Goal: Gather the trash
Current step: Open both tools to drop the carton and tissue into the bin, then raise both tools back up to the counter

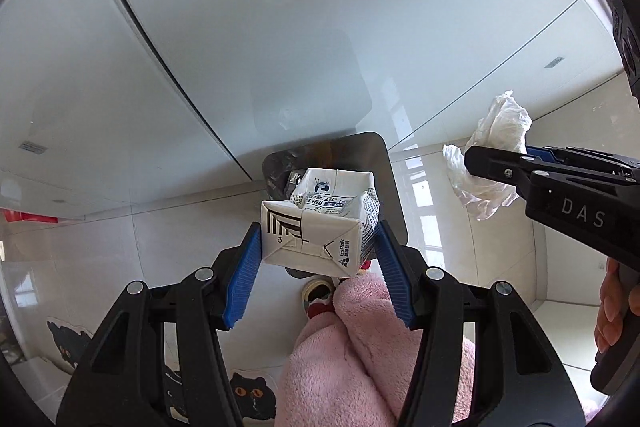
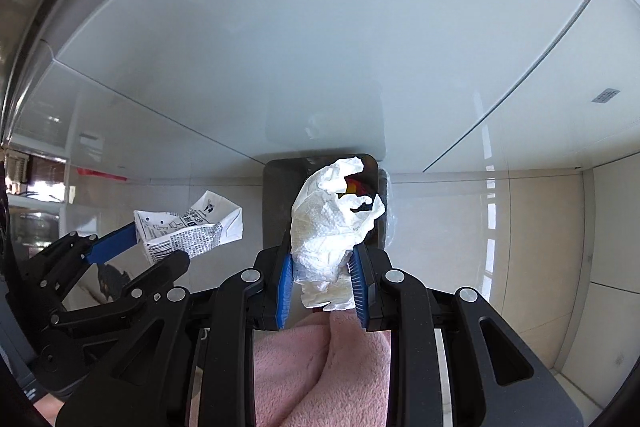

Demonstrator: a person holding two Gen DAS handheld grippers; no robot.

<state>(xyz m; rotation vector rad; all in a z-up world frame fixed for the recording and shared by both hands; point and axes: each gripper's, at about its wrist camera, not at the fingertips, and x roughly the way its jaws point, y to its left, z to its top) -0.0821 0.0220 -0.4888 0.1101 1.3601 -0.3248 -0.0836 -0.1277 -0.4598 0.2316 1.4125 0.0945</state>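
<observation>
My left gripper [image 1: 318, 241] is shut on a crushed white milk carton [image 1: 320, 223] with black print, held in the air over a dark grey trash bin [image 1: 384, 163] that stands against the white cabinet. My right gripper [image 2: 322, 263] is shut on a crumpled white paper tissue [image 2: 334, 219], held above the same bin [image 2: 280, 195], whose open top shows red and yellow trash [image 2: 354, 185]. The carton also shows at the left of the right wrist view [image 2: 192, 231], the tissue at the right of the left wrist view [image 1: 492, 163].
White glossy cabinet doors [image 1: 260, 27] fill the background above a pale tiled floor [image 1: 460, 227]. Pink fleece trouser legs [image 1: 360, 347] show below the grippers. Cat-face slippers [image 1: 250, 395] are at the lower left.
</observation>
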